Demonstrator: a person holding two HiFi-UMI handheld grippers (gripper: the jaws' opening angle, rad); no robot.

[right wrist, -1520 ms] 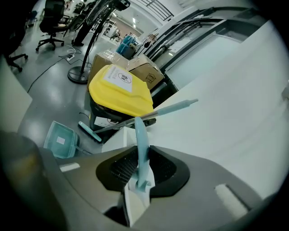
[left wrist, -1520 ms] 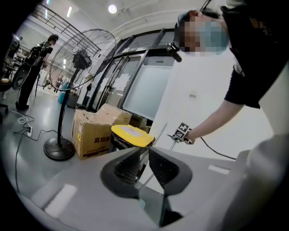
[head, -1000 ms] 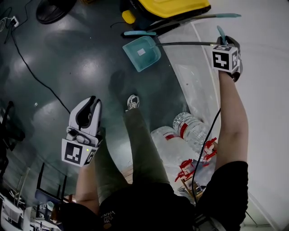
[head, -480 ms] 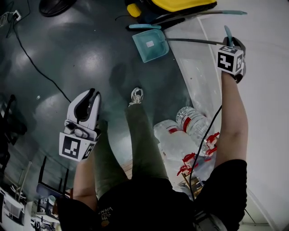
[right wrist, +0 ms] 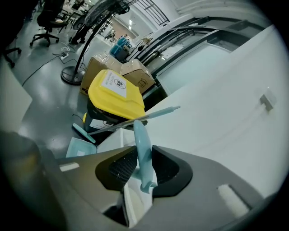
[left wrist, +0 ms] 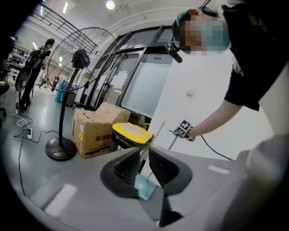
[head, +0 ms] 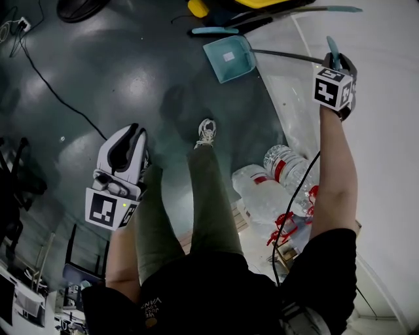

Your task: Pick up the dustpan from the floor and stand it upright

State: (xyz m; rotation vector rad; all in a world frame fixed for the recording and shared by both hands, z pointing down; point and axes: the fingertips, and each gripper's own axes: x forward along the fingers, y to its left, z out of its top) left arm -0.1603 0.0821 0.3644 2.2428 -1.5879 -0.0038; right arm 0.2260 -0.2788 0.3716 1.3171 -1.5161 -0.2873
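Note:
The teal dustpan (head: 229, 57) sits low by the wall's foot, its thin dark pole (head: 288, 55) running right to a teal handle (head: 332, 47). My right gripper (head: 335, 57) is shut on that handle; in the right gripper view the handle (right wrist: 142, 144) stands pinched between the jaws (right wrist: 144, 159), with the pan (right wrist: 79, 148) lower left. My left gripper (head: 134, 129) hangs over the dark floor at the left, its jaws a narrow gap apart and empty. Through that gap in the left gripper view (left wrist: 144, 151) the dustpan (left wrist: 145, 187) shows far off.
A yellow-lidded bin (right wrist: 115, 92) stands behind the pan, with a teal brush (head: 216, 30) and another teal-tipped pole (head: 327, 9) by it. Packs of water bottles (head: 275, 190) lie along the white wall (head: 386, 131). The person's shoe (head: 206, 131), a floor cable (head: 46, 82), a fan (left wrist: 67, 90) and cardboard boxes (left wrist: 95, 131) are about.
The person's foot has stepped forward and the view has shifted. The dustpan and right gripper now lie a little further up and right, handle still gripped. The left gripper has drifted slightly.

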